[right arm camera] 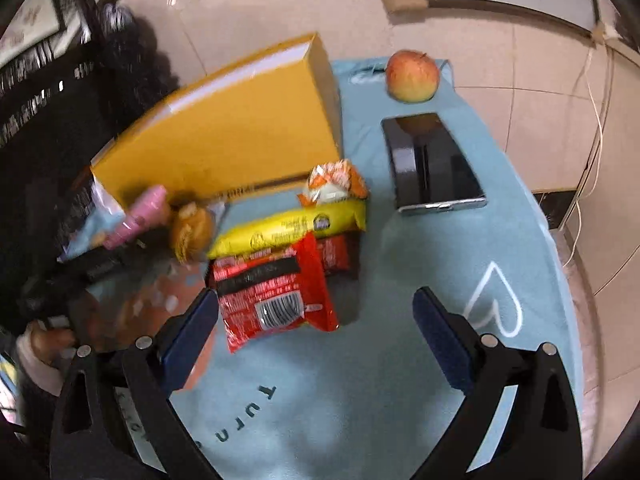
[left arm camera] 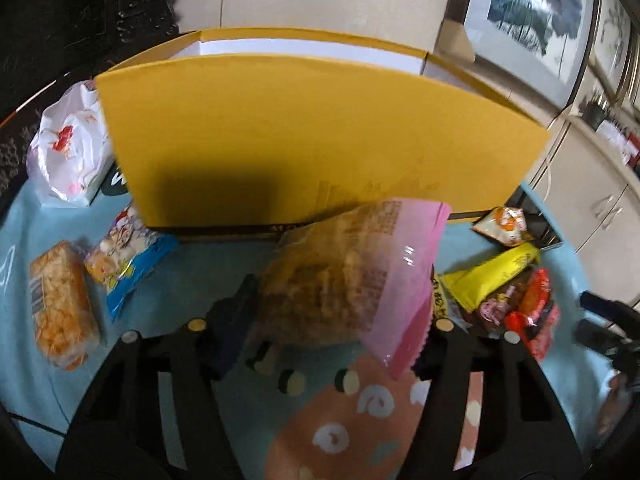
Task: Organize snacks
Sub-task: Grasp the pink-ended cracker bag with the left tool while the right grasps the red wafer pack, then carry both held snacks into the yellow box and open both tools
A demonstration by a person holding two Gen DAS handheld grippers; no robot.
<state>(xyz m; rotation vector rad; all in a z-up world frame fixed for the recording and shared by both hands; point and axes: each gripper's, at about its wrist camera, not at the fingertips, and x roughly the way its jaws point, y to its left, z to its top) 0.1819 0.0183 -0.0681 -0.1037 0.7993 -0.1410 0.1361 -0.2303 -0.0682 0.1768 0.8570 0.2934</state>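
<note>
Left gripper [left arm camera: 340,320] grips pink snack bag [left arm camera: 352,272], long axis pointing toward yellow box [left arm camera: 320,136] (just ahead). Right gripper [right arm camera: 316,316] jaws wide, red packet [right arm camera: 272,296] between, untouched.

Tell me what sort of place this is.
Probably a living room at home: a low table under a light blue cloth on a tiled floor, framed pictures leaning against the wall, and white cabinets nearby.
</note>
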